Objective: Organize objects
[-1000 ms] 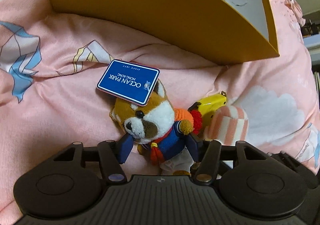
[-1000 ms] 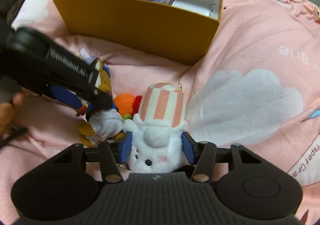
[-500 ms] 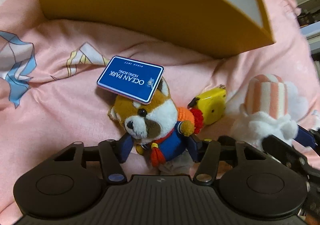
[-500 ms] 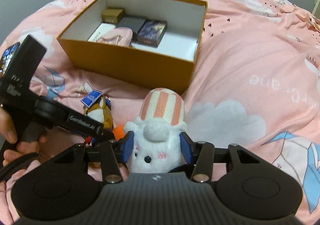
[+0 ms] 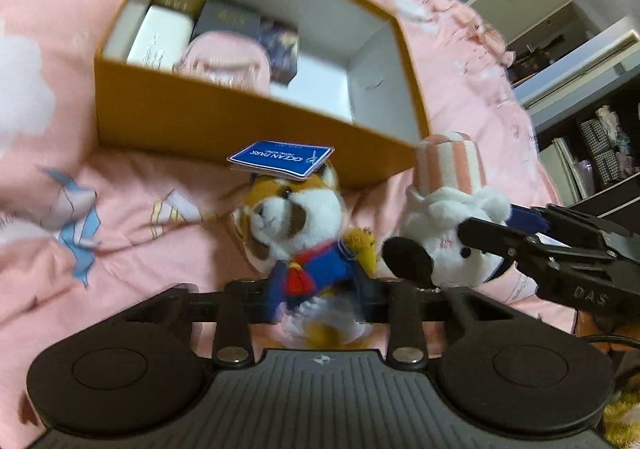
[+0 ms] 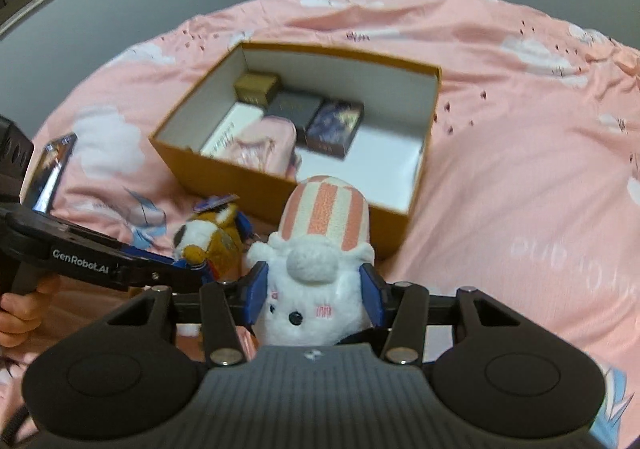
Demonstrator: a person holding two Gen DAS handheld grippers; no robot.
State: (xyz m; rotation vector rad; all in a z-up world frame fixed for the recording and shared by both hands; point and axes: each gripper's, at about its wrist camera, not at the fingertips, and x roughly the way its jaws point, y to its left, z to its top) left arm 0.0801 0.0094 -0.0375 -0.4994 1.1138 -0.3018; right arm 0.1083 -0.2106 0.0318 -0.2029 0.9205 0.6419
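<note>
A red panda plush [image 5: 296, 217] with a blue card tag [image 5: 282, 159] hangs off the bedspread between the closing jaws of my left gripper [image 5: 320, 285], whose pads press on its blue body. Beside it, my right gripper [image 6: 314, 289] is shut on a white plush with a pink striped hat [image 6: 320, 249], also held off the bed. The red panda plush [image 6: 212, 233] shows just left of it in the right wrist view. Both plushes hover in front of the orange box [image 6: 240, 185], which lies open on the bed.
Along the box's left side sit a gold box [image 6: 256, 87], a dark box [image 6: 294, 107], a patterned blue box [image 6: 336, 125], a white box [image 6: 232, 129] and a pink pouch [image 6: 264, 145]. Its right part shows bare white floor [image 6: 380, 165]. Pink bedspread [image 6: 520, 169] lies all around.
Both grippers have risen with their plushes, so the box interior now shows. The left jaws have narrowed onto the red panda, lifting it off the bedspread.
</note>
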